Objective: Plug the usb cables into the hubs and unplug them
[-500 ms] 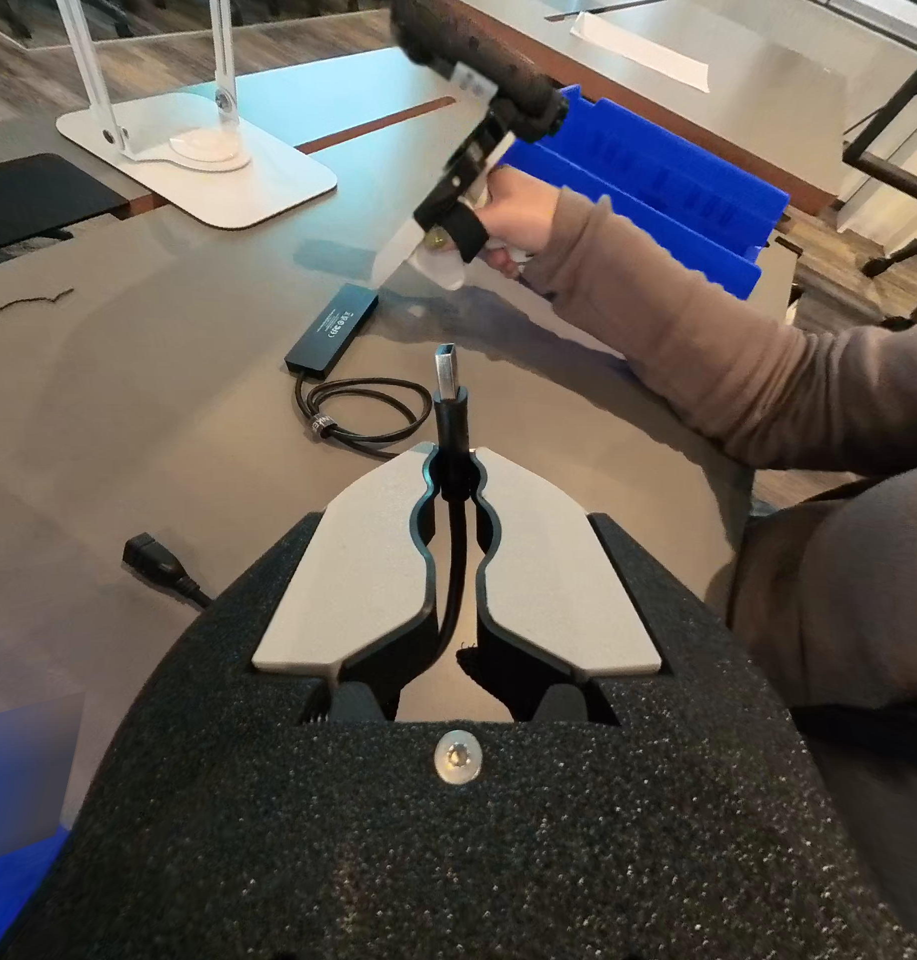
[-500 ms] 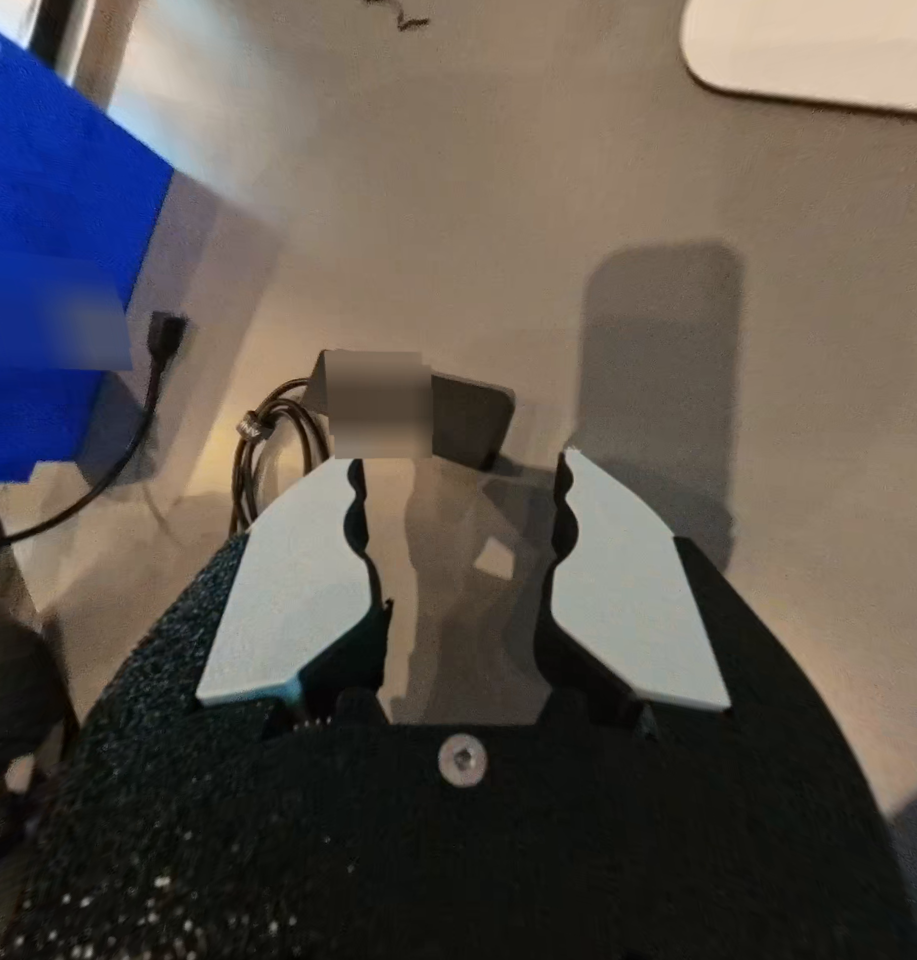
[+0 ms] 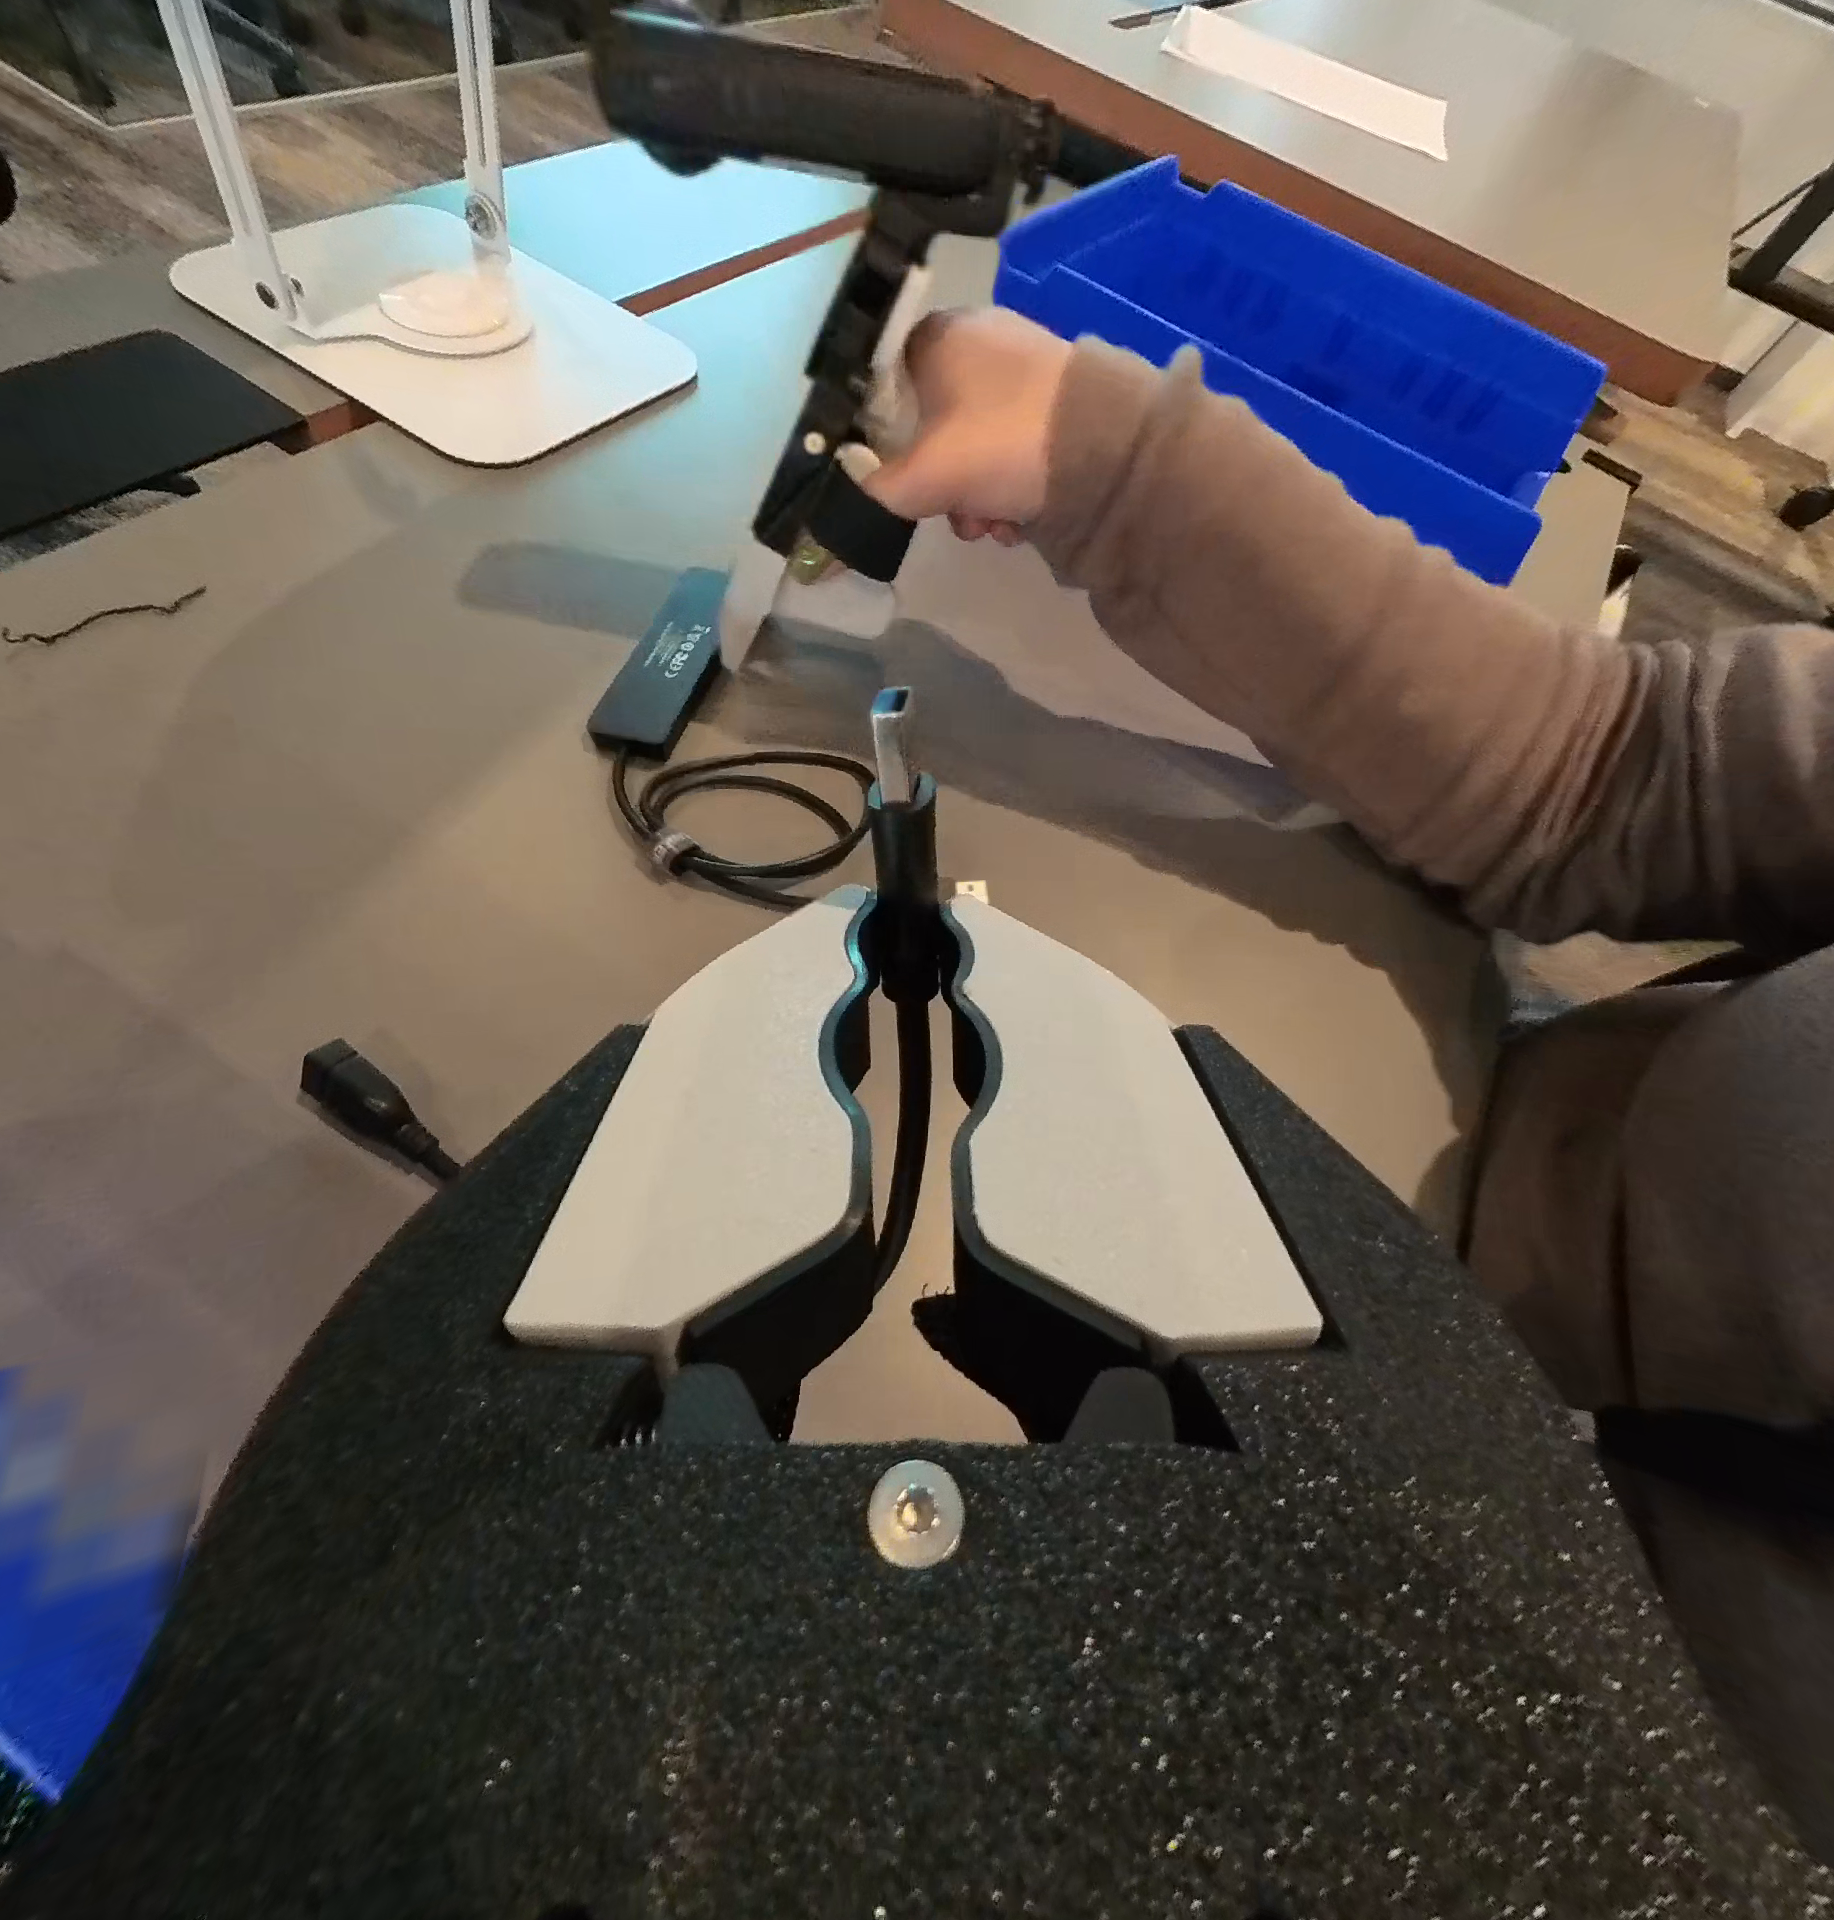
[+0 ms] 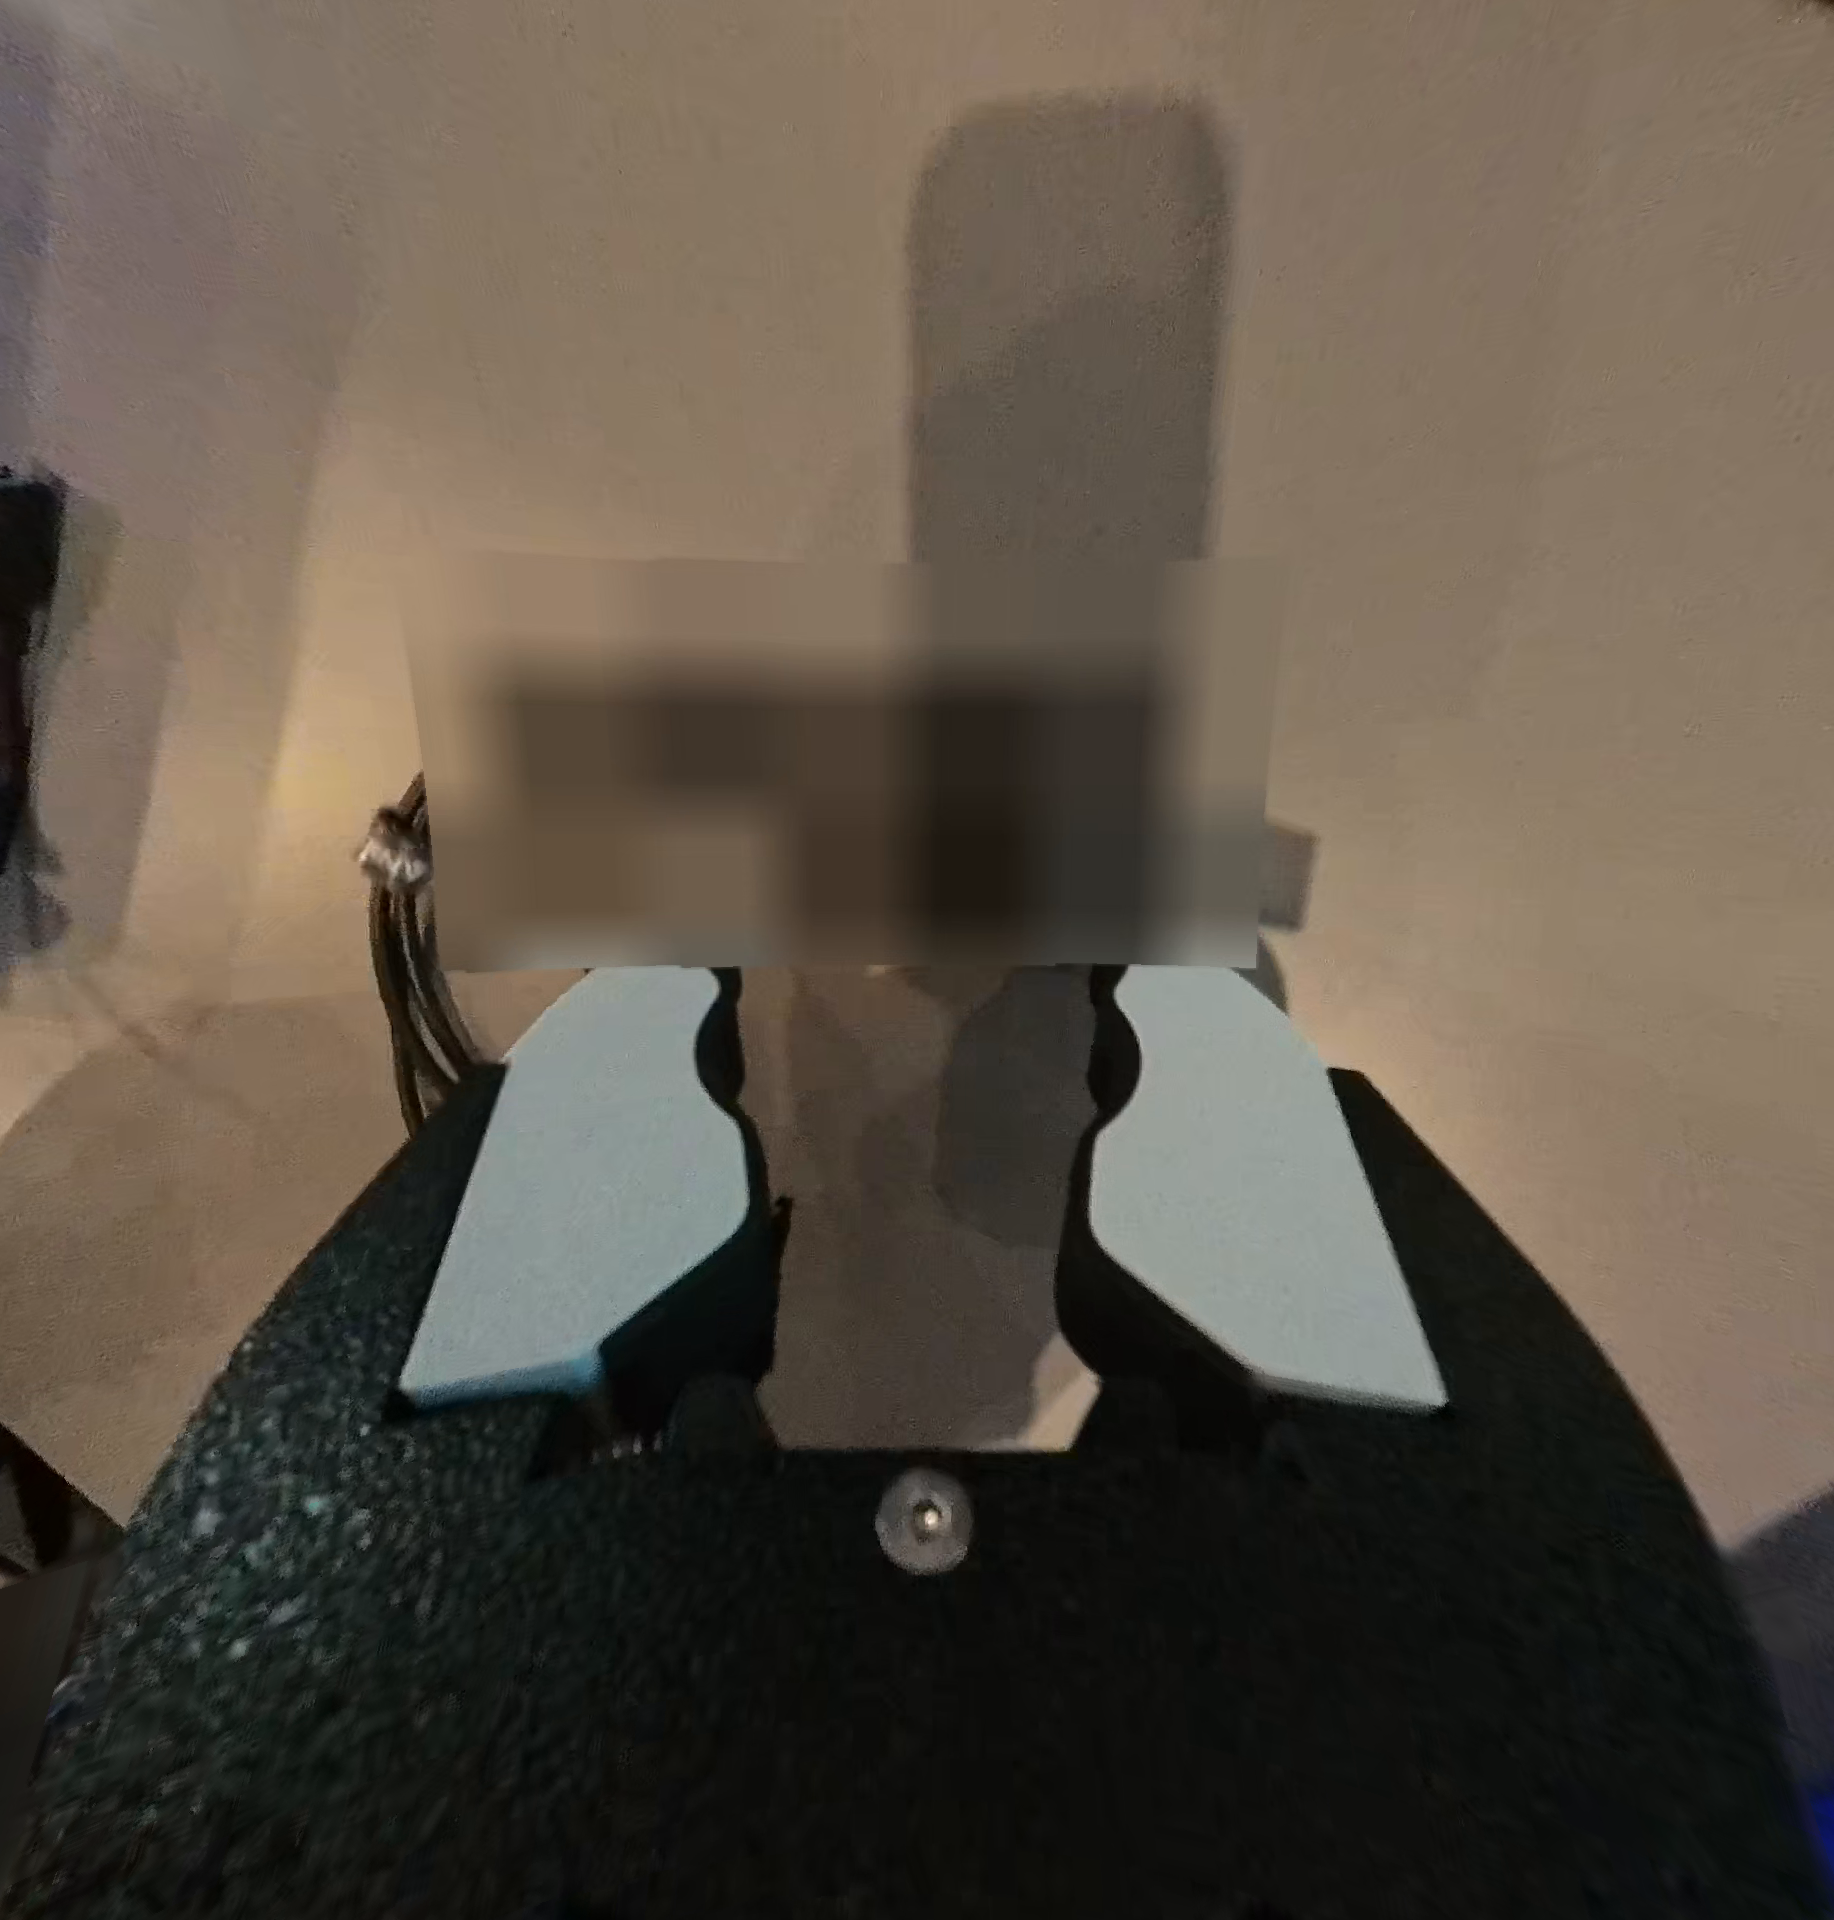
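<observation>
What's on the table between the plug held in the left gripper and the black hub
In the left wrist view, the hub's own coiled black cable lies on the table between it and the plug; nothing else.

Both grippers share one build. The left gripper [image 3: 905, 925] has a black, coarse-grained body, two pale grey flat fingers [image 3: 705, 1122] with wavy black inner edges, and a silver hex screw [image 3: 915, 1525] centred behind them. The right gripper [image 4: 918, 987] looks alike. A taupe long sleeve [image 3: 1412, 717] covers the person's right arm.
</observation>
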A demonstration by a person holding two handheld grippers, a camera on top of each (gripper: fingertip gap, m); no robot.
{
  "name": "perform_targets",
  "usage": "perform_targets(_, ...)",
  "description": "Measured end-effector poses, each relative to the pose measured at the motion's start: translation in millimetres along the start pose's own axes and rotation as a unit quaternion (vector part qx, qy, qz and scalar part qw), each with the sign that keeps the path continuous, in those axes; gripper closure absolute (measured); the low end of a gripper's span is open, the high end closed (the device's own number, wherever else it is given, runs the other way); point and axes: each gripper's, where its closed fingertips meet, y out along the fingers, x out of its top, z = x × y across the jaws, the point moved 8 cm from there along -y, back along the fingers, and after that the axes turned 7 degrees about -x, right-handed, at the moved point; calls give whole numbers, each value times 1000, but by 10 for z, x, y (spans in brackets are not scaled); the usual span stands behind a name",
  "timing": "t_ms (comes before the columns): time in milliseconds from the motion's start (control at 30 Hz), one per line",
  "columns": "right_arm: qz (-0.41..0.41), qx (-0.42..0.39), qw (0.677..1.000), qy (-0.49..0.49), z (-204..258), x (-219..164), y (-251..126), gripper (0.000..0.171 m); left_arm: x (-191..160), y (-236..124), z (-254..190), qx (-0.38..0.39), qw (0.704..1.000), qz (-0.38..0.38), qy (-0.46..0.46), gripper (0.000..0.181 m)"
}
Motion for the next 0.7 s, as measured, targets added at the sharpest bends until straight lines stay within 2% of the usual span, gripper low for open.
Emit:
perform_targets(167, -14, 40, 997, -67, 113, 430, 172, 123, -2, -37, 28, -2, 1000, -8, -4, 171)
perform_targets(233, -23, 51, 994, -94, 188, 564, 245, 121, -6, -53, 43, -7, 1000, -14, -12, 171)
perform_targets(333, -63, 36, 993, -93, 301, 606, 193, 110, -6, -102, 49, 0, 1000, -18, -13, 171)
perform_targets(500, -129, -20, 990, -59, 451, 391, 164, 79, 19, -197, 47, 10, 999, -34, -9, 171)
perform_targets(600, -124, -71, 987, -66, 528, 287, 201, 72, 13, -203, 59, 9, 999, -34, -12, 171)
perform_targets(700, -149, -84, 984, -52, 571, 261, 136, 66, 14, -192, 50, 10, 999, -33, -11, 171)
